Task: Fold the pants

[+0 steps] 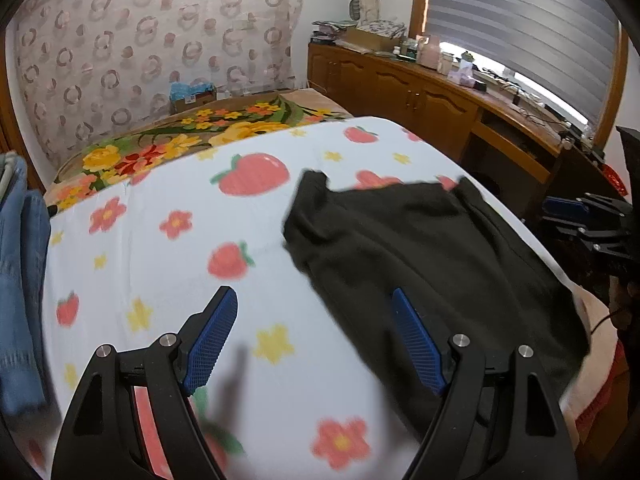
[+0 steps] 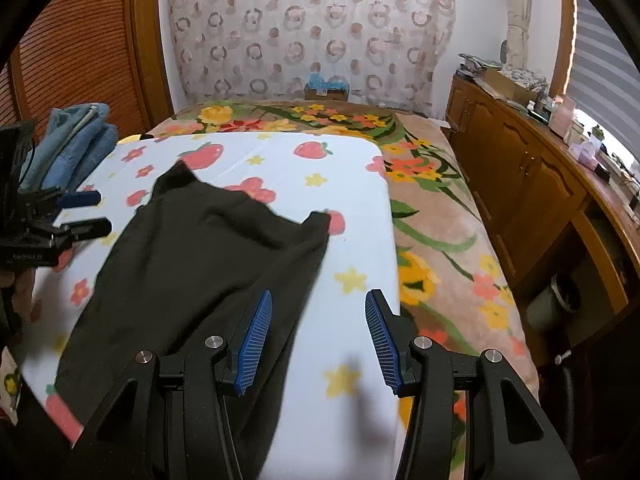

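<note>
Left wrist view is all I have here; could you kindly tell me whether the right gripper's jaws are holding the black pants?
Observer: No. The right gripper hangs open over the black fabric pants and the white fruit-print sheet, with nothing between its jaws.
Operator: Thank you. What lies beyond the sheet's right edge, please?
Observer: A beige blanket with a yellow and orange flower pattern runs alongside it, up to the brown wooden cabinet.
Operator: And is the left gripper visible from that side?
Observer: Yes. The left gripper shows at the left edge, open, beside the pants and not touching them.
</note>
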Demonstrator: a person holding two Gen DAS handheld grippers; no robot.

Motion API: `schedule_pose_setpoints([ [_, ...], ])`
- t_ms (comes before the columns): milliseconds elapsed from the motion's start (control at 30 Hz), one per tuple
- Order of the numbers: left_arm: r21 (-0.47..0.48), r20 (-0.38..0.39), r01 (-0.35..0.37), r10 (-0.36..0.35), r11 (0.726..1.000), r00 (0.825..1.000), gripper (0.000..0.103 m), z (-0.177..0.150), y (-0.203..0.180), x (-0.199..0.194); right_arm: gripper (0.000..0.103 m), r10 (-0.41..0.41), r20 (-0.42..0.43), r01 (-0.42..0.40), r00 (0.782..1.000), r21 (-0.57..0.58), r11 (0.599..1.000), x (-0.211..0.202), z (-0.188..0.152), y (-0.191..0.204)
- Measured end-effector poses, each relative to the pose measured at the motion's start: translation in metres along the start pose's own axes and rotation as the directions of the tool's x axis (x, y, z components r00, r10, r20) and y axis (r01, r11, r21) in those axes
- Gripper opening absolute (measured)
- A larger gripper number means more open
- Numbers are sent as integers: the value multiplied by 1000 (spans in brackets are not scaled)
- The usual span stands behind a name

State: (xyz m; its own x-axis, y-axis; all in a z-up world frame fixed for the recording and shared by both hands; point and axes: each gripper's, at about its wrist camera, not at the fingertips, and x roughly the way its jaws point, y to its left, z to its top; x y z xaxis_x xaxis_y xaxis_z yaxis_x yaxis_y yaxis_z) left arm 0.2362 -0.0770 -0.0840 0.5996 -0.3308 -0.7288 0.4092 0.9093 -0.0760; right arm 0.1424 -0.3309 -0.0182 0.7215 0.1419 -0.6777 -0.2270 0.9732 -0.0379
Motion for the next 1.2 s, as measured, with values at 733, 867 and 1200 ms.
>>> schedule_pose_setpoints([
  [733,10,5,25,-25,1000,1000,81,-77,-54,-56,51,35,2,-35,999,79,996,-57,-66,14],
  [867,1,-10,33,-33,999,999,81,-83,-59,-54,51,47,12,-48,999,81,996,-56,-64,16],
  [1200,-37,-29,71,-72,997,997,81,-101,-65,-45,51,71,-28,-69,997,79,994,-38,-79,24],
])
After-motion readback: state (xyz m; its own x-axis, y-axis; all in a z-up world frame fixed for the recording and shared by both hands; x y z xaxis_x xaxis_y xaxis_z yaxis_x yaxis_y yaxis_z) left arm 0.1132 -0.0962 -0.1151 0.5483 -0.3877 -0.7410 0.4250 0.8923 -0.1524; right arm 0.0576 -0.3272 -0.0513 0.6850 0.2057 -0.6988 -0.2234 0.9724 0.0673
